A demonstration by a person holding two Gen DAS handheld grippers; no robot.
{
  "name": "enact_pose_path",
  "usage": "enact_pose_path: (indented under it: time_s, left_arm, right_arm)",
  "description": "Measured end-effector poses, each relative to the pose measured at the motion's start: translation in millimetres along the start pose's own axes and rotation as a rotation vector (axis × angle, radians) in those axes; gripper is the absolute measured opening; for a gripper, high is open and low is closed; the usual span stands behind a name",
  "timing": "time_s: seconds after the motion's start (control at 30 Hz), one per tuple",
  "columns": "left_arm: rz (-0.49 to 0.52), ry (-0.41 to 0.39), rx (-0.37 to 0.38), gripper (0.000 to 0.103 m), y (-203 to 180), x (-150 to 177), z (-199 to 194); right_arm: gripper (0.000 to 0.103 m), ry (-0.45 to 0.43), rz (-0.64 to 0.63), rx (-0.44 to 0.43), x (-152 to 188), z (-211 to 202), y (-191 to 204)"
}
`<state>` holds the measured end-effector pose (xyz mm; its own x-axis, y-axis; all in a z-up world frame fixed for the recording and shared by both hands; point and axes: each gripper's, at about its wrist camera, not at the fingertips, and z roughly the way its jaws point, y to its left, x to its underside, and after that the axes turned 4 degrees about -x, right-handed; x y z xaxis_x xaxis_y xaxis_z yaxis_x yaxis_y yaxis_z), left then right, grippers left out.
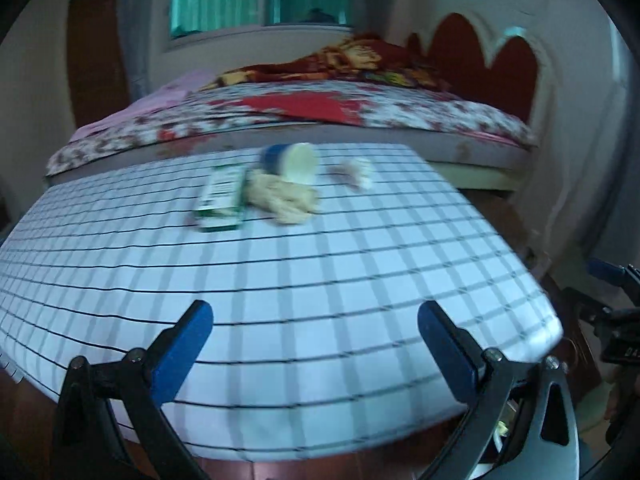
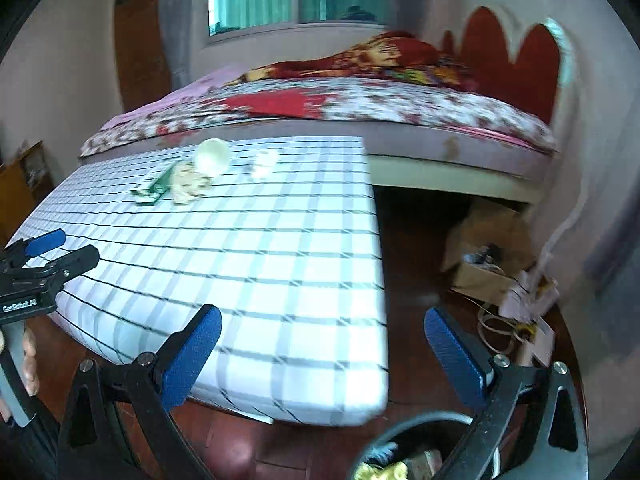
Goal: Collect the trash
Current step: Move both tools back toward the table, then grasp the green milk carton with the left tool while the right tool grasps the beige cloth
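Trash lies at the far side of the checked table [image 1: 320,272]: a green-and-white carton [image 1: 221,200], crumpled beige paper [image 1: 285,199], a tipped paper cup with a blue band [image 1: 294,162] and a small white wad [image 1: 354,172]. In the right wrist view the carton [image 2: 154,189], paper [image 2: 188,186], cup [image 2: 213,156] and wad [image 2: 264,163] also show. My left gripper [image 1: 316,344] is open and empty over the table's near edge. My right gripper [image 2: 322,354] is open and empty at the table's near right corner, above a dark bin [image 2: 400,446] holding some trash.
A bed [image 1: 360,112] with a floral cover stands behind the table, with a red headboard [image 2: 516,52] at right. A cardboard box [image 2: 486,240] and cables [image 2: 500,332] lie on the floor right of the table [image 2: 260,260]. The left gripper [image 2: 48,256] shows at the right view's left edge.
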<state>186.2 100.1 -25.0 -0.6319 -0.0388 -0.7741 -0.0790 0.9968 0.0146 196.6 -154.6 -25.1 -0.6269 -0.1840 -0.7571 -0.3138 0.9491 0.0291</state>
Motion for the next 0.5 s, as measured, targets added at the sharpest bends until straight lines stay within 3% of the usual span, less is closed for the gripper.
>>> enact_pose_path:
  time_s: [0.27,0.43,0.5]
  left_arm:
    - [-0.083,0.031,-0.090,0.101,67,-21,45]
    - [-0.084,0.053,-0.091,0.100,82,-41,83]
    - [-0.080,0.070,-0.083,0.093,83,-46,97]
  right_arm:
    - [0.102,0.028,-0.069,-0.098,-56,75,41]
    - [0.102,0.042,-0.090,-0.112,-86,119,53]
    - [0.101,0.046,-0.091,-0.115,-95,133,55]
